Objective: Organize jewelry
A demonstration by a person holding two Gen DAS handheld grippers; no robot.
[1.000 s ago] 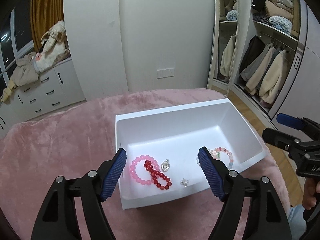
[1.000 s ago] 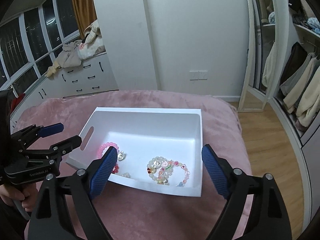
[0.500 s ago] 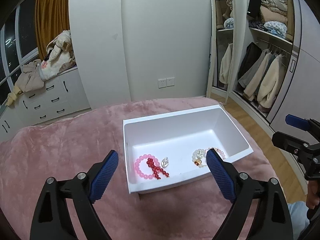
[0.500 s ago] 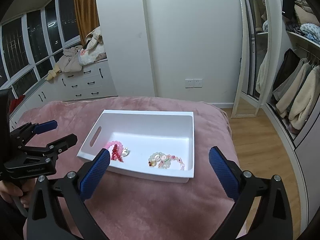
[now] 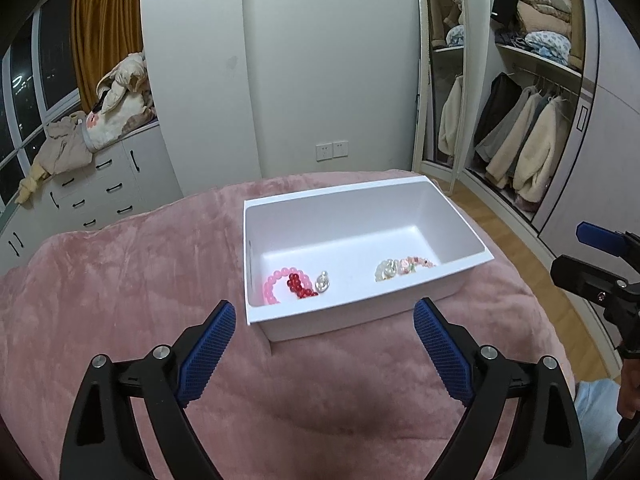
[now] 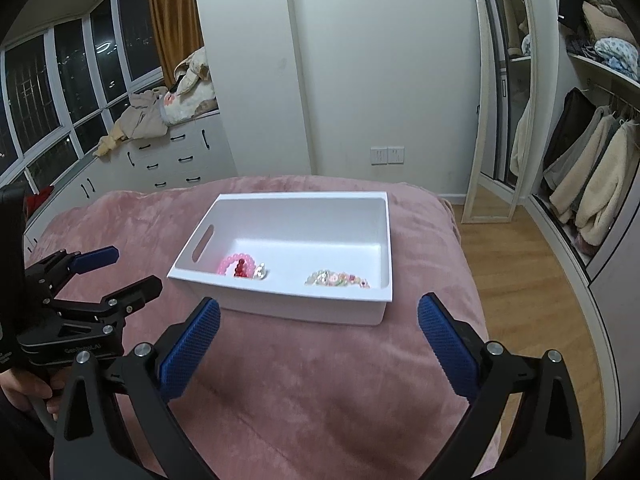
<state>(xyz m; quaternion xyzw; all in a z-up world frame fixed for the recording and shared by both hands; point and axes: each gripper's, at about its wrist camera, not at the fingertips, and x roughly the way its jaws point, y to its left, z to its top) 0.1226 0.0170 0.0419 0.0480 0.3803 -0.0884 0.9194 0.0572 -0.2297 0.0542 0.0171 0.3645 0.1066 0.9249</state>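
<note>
Left wrist view: we see the left claw [image 5: 322, 326] spread wide, just opened, gripping nothing, above the pink bed [image 5: 120, 280]. The white bin [image 5: 456, 216] near the bed's far edge holds pink bracelet [image 5: 274, 282] and pearl cluster [image 5: 388, 269]. Right wrist view: right claw [image 6: 318, 324] likewise wide, empty.
</note>
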